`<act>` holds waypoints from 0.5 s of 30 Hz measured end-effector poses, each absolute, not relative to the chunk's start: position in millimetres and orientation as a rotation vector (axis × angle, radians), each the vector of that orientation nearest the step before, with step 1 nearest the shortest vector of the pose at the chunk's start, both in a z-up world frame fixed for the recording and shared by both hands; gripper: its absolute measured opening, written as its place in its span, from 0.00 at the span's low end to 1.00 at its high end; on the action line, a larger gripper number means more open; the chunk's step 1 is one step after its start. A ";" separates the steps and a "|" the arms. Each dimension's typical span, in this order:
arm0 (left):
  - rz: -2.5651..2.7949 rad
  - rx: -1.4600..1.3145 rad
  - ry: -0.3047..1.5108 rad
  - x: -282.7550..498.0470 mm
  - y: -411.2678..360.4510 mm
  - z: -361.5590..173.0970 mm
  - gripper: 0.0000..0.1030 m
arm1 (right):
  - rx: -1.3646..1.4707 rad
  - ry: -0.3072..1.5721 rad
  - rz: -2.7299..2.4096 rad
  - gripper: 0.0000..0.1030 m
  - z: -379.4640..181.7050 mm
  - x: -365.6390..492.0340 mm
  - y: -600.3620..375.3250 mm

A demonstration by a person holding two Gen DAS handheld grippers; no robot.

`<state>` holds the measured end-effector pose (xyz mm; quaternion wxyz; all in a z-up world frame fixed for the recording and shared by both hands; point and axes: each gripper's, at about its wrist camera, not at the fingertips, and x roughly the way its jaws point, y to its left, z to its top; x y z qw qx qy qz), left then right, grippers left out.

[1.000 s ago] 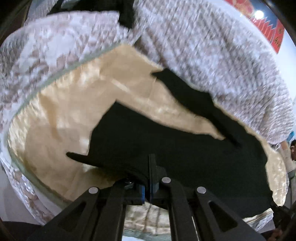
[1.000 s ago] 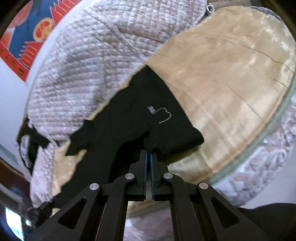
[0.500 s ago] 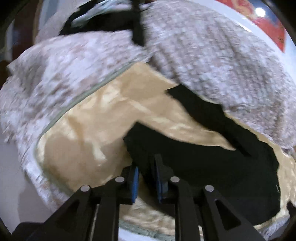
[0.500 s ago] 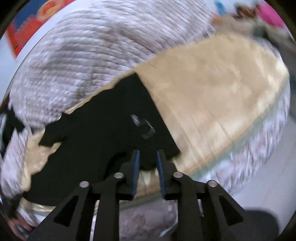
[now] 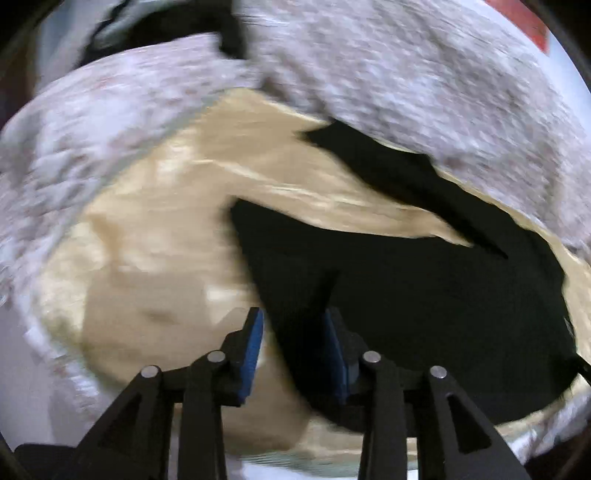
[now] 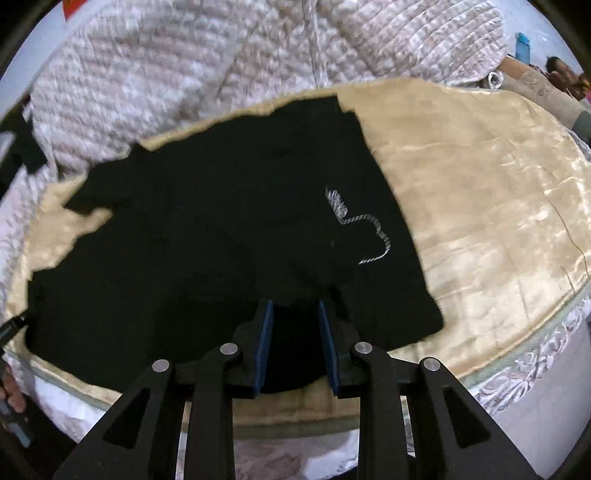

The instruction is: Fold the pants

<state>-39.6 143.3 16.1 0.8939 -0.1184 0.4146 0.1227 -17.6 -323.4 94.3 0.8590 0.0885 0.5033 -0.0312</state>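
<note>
The black pants lie spread on the gold satin sheet of the bed, near its front edge, one leg reaching back toward the quilted cover and the other running along the sheet; a short length of pale cord rests on the cloth at the waist end. The left gripper hangs over one end of the garment with its blue-padded fingers parted and nothing between them; the right gripper hangs over the near hem at the waist end, likewise parted and holding nothing. In my judgement both tools are stationed at opposite ends so that the cloth can be taken up evenly for a fold, which does not appear to have been made yet. The sheet is smooth and glossy, so the fabric may slide when pulled. The quilted cover is bunched behind the pants, and dark fabric lies on top of it. A red panel shows on the white wall, though the left view is blurred.
</note>
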 end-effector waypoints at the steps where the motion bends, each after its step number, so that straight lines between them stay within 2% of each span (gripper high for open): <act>1: 0.296 -0.260 0.879 -43.7 154.4 11.6 0.37 | 0.180 1.035 -0.072 0.25 100.4 -18.0 -326.2; 5: 0.339 -0.311 0.931 -52.1 174.9 4.2 0.37 | 0.215 1.022 -0.064 0.27 102.0 -5.6 -330.4; 10: 0.222 -0.276 0.784 -53.0 152.9 39.2 0.38 | 0.196 1.030 -0.010 0.27 99.0 5.8 -311.4; 15: -0.042 -0.245 0.794 -37.9 116.6 43.4 0.51 | 0.208 1.027 0.033 0.27 96.5 8.4 -301.2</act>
